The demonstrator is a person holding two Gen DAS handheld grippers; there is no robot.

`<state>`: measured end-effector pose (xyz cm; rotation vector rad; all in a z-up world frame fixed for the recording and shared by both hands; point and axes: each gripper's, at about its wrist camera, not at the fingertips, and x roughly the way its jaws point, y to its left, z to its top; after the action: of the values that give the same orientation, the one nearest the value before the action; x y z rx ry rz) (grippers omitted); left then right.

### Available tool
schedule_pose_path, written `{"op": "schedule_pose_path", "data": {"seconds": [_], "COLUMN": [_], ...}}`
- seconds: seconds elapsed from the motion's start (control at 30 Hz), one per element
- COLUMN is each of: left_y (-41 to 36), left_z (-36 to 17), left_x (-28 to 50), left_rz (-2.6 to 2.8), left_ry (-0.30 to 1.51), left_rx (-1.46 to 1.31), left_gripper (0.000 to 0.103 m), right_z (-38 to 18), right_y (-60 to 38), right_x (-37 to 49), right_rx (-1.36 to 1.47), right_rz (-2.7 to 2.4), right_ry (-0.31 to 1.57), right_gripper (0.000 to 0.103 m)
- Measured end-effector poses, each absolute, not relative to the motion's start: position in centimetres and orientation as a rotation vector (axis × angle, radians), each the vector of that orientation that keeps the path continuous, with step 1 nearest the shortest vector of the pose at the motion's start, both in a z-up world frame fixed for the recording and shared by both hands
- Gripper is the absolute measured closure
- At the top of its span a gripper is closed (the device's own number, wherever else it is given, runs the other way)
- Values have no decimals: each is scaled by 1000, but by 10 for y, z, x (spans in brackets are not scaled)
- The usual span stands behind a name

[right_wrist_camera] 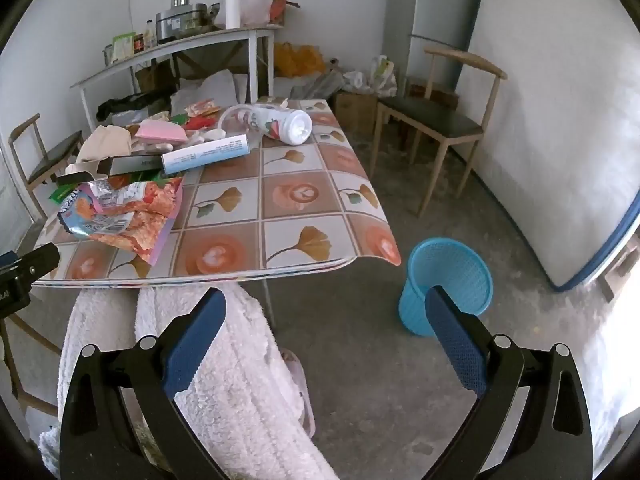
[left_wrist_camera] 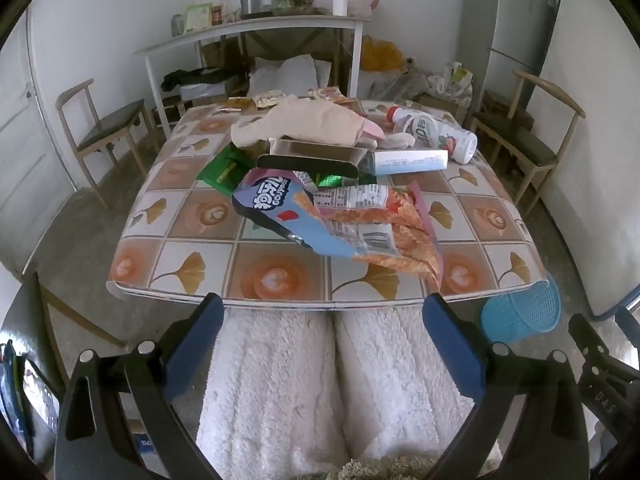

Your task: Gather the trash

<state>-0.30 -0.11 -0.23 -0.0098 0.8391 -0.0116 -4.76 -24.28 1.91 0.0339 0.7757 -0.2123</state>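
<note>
A crumpled blue and orange snack bag (left_wrist_camera: 340,216) lies on the patterned table (left_wrist_camera: 280,276), nearest the front edge; it also shows in the right wrist view (right_wrist_camera: 120,212). Behind it lie a green wrapper (left_wrist_camera: 224,168), a white tube (left_wrist_camera: 412,162), a white bottle (left_wrist_camera: 436,132) on its side, and a beige cloth (left_wrist_camera: 312,124). A blue mesh bin (right_wrist_camera: 448,280) stands on the floor right of the table. My left gripper (left_wrist_camera: 324,320) is open and empty, below the table's front edge. My right gripper (right_wrist_camera: 326,316) is open and empty, between table and bin.
The person's legs in white fleece (left_wrist_camera: 332,380) are under the table edge. Wooden chairs stand at left (left_wrist_camera: 104,128) and right (right_wrist_camera: 436,120). A cluttered white shelf table (left_wrist_camera: 256,28) and a fridge (left_wrist_camera: 508,20) are at the back wall.
</note>
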Motion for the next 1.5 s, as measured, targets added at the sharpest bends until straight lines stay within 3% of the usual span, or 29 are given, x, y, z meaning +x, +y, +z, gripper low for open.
{"op": "schedule_pose_path", "data": {"seconds": [1.5], "left_y": [7], "left_z": [-3], "left_x": [-2], "left_rz": [19], "left_ry": [840], "left_rx": [-4], "left_gripper": [5], "right_z": [25], "right_y": [-243], "right_x": [-49], "right_rx": [42], "right_rz": [-216], "right_ry": [752], "right_gripper": [8]}}
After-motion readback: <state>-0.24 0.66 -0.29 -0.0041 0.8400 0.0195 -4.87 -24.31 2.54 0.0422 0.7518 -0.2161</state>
